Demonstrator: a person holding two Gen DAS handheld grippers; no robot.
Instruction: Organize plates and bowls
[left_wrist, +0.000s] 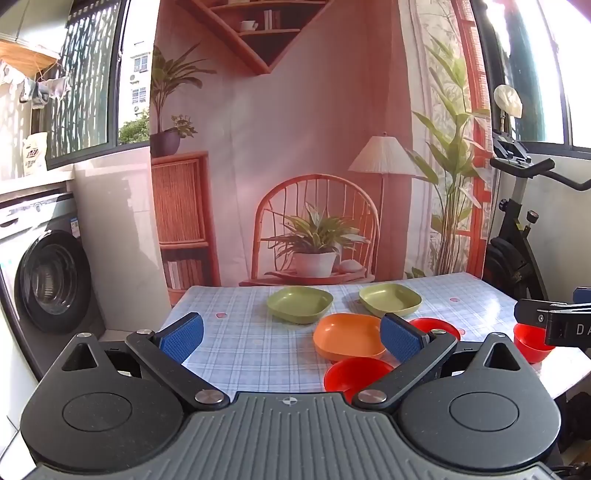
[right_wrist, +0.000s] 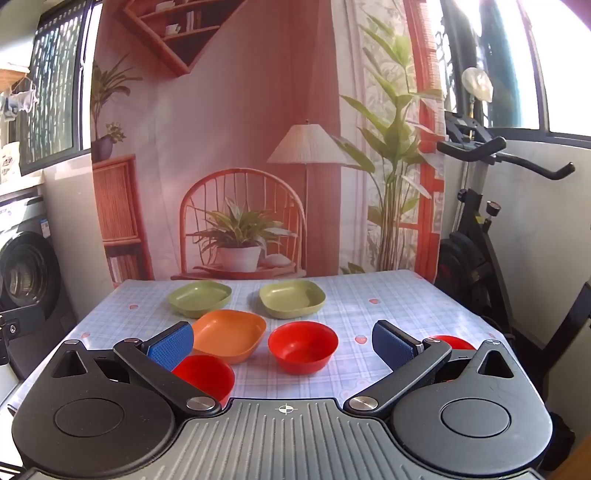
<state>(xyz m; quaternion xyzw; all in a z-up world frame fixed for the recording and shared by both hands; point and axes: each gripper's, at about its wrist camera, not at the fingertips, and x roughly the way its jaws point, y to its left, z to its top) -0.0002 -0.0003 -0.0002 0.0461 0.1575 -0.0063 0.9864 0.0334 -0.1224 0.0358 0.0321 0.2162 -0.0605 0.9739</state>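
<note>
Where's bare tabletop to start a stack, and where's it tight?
Free: the left strip of the checked tablecloth, left of the left green plate and orange plate; also right of the right green plate, behind the right red bowl. Crowded: the centre, around the middle red bowl and near red bowl.

Each wrist camera sits low behind its own fingers, facing forward across the table (left_wrist: 236, 354) toward the printed backdrop (right_wrist: 236, 147). Both views share the dishes; the right view sits further right.
</note>
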